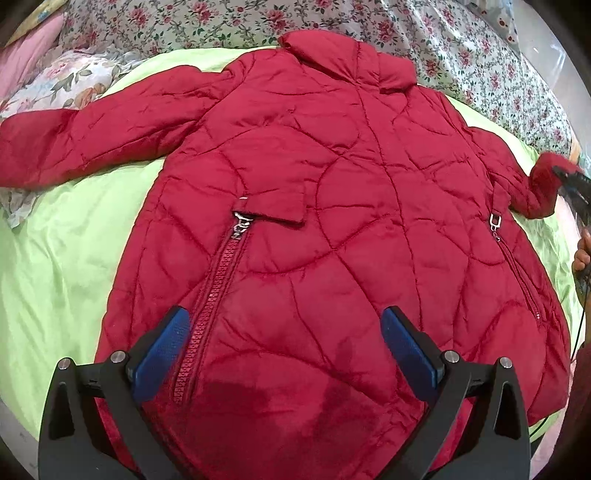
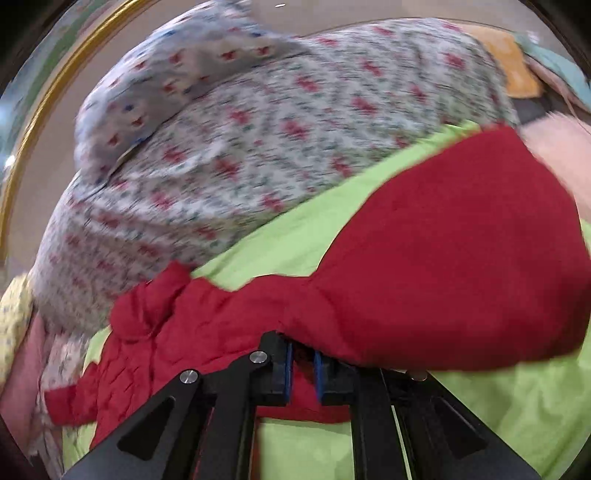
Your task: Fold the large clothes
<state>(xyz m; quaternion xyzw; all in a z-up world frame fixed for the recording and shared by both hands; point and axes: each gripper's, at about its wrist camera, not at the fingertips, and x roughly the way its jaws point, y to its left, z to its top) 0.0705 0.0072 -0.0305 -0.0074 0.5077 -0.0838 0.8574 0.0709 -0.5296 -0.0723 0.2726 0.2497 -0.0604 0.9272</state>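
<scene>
A red quilted jacket (image 1: 314, 192) lies spread flat on a lime-green sheet (image 1: 55, 258), collar at the far side, both sleeves out to the sides. My left gripper (image 1: 284, 325) is open and empty, hovering over the jacket's lower hem, its blue pads either side of the fabric near a pocket zipper (image 1: 218, 284). My right gripper (image 2: 303, 362) is shut on the cuff of the jacket's right sleeve (image 2: 424, 295), holding it lifted off the sheet. It also shows at the right edge of the left wrist view (image 1: 570, 184). The right wrist view is motion-blurred.
Floral bedding (image 1: 258, 22) is bunched behind the jacket's collar and along the right side (image 2: 240, 147). A pink pillow (image 1: 29, 48) lies at the far left. The person's hand (image 1: 583, 254) is at the right edge.
</scene>
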